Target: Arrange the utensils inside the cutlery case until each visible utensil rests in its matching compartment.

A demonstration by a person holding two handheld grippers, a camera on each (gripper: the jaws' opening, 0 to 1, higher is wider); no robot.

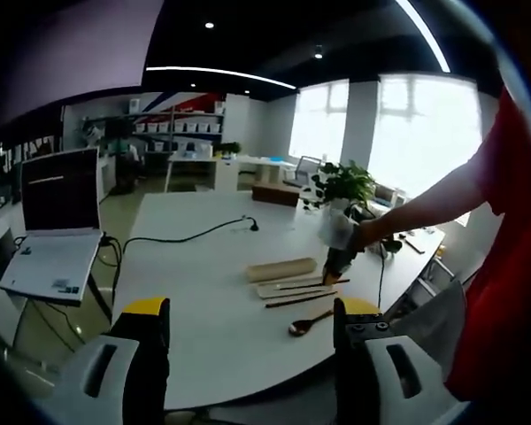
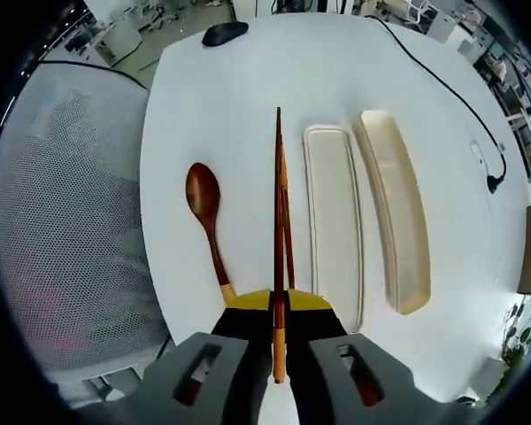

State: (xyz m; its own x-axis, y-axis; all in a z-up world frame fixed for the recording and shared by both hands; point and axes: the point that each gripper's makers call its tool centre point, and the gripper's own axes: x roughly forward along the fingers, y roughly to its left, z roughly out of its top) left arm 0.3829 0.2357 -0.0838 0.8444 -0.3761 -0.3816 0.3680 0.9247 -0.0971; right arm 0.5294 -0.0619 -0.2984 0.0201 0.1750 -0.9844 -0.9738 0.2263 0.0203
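Right gripper [image 2: 279, 312]: jaws closed on a wooden chopstick [image 2: 279, 221], pinched near its thick end so the long taper runs straight toward 12 o'clock, presumably to keep the tip steerable toward the case.
Second chopstick [image 2: 288, 232]: lies on the table just beside the held one, almost parallel (whether the two touch I cannot tell).
Wooden spoon [image 2: 207, 217]: dark, glossy, oval bowl toward 11 o'clock, handle running back to the gripper; flat on the white table [image 2: 248, 71], outside the case.
Cutlery case [image 2: 334, 221]: shallow cream tray, long with rounded corners, at 1 o'clock of the chopsticks; nothing in it yet.
Lid [image 2: 394, 208]: matching cream piece, tilted on its edge beside the tray at 2 o'clock, likely set aside to leave the tray open.
Left gripper [image 1: 252, 332]: jaws spread wide with nothing between them, held back from the work; yellow-tipped black fingers.
Task progress: judged early, no utensil rests in the case.
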